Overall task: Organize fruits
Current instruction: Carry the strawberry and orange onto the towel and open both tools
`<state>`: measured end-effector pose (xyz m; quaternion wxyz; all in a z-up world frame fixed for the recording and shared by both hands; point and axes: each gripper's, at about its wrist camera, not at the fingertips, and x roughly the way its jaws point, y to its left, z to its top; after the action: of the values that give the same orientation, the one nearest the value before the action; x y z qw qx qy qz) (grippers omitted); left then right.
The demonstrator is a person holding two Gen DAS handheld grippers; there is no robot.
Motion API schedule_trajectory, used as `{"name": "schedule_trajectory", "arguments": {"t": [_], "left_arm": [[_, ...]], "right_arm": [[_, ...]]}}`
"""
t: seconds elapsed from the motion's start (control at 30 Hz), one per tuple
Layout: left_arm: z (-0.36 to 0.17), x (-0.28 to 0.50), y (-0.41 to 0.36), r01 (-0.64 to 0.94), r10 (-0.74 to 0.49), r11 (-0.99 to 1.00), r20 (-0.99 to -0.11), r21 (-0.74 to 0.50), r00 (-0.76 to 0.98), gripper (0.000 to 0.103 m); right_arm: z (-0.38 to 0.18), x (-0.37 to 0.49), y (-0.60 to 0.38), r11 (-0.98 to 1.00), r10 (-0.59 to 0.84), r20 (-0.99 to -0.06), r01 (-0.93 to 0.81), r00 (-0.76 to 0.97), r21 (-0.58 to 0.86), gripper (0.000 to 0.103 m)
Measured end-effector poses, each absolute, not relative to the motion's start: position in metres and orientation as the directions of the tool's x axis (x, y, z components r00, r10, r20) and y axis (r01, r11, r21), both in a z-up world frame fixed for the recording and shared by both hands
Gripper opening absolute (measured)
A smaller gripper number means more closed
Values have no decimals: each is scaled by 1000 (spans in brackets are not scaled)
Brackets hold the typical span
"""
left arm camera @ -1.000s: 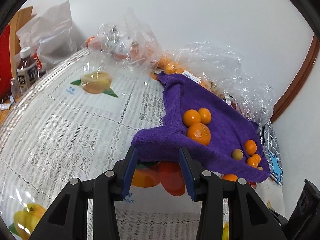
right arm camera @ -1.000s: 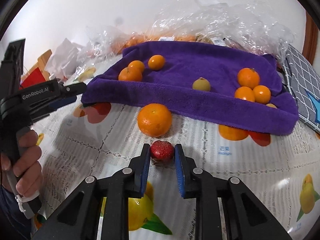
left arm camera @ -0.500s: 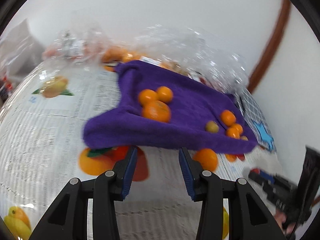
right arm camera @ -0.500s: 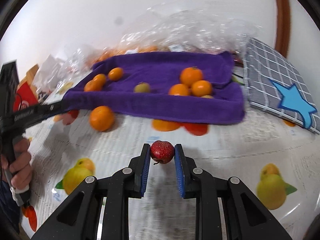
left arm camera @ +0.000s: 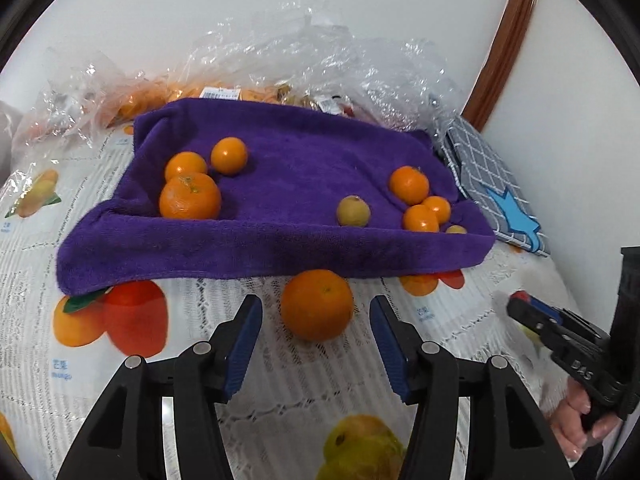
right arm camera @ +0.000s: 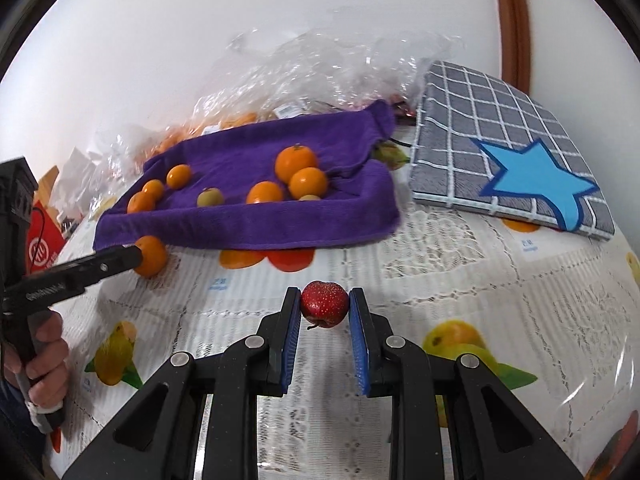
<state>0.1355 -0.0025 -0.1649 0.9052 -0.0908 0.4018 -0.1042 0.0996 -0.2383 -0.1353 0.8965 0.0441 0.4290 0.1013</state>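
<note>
A purple towel (left arm camera: 300,152) lies on the table with several oranges and one yellow-green fruit (left arm camera: 353,211) on it. In front of its near edge a loose orange (left arm camera: 317,305) rests on the tablecloth. My left gripper (left arm camera: 315,307) brackets this orange; its jaws are opening and the pads stand clear of it. My right gripper (right arm camera: 324,300) is shut on a small red speckled fruit (right arm camera: 324,309), held above the tablecloth to the right of the towel (right arm camera: 248,220). In the right wrist view the left gripper (right arm camera: 120,258) is beside the loose orange (right arm camera: 151,255).
Crumpled clear plastic bags (left arm camera: 312,56) with more fruit lie behind the towel. A grey checked mat with a blue star (right arm camera: 516,160) sits at the right. A lace cloth with fruit prints (right arm camera: 440,248) covers the table. A red box (right arm camera: 42,236) stands far left.
My left gripper left the towel's corner, swung right to the loose orange and widened its jaws. My right gripper carried the red fruit right, away from that orange.
</note>
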Motion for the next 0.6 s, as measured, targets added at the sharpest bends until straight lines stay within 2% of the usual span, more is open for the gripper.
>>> {"name": "schedule_trajectory", "arguments": {"t": [0.1,0.23,0.27,0.37,0.5,0.6], "left_arm": [[-168,141,-8,96,-228,971,-724,-220,651,54],[-171,144,-10,96,-229,971,-734,-220,639,54],[-171,145,-9,98,-232,970,-732,-222,640,53],[-171,145,-10,105,-245,967,-729,-233,639,38],[-169,142,-1,129,-317,941,-684,-313,657,37],[-165,137,5,125,-325,935,-662,-332,676,37]], "right_arm": [[-136,101,-243,970,244,-755,-139,609,201,24],[-138,103,-238,974,228,-768,-142,598,179,24],[-138,103,-237,974,228,-768,-145,598,176,24],[-140,104,-235,972,233,-773,-152,590,176,24],[-140,104,-233,971,238,-774,-164,586,175,24],[-139,102,-234,971,239,-768,-159,594,179,24]]}}
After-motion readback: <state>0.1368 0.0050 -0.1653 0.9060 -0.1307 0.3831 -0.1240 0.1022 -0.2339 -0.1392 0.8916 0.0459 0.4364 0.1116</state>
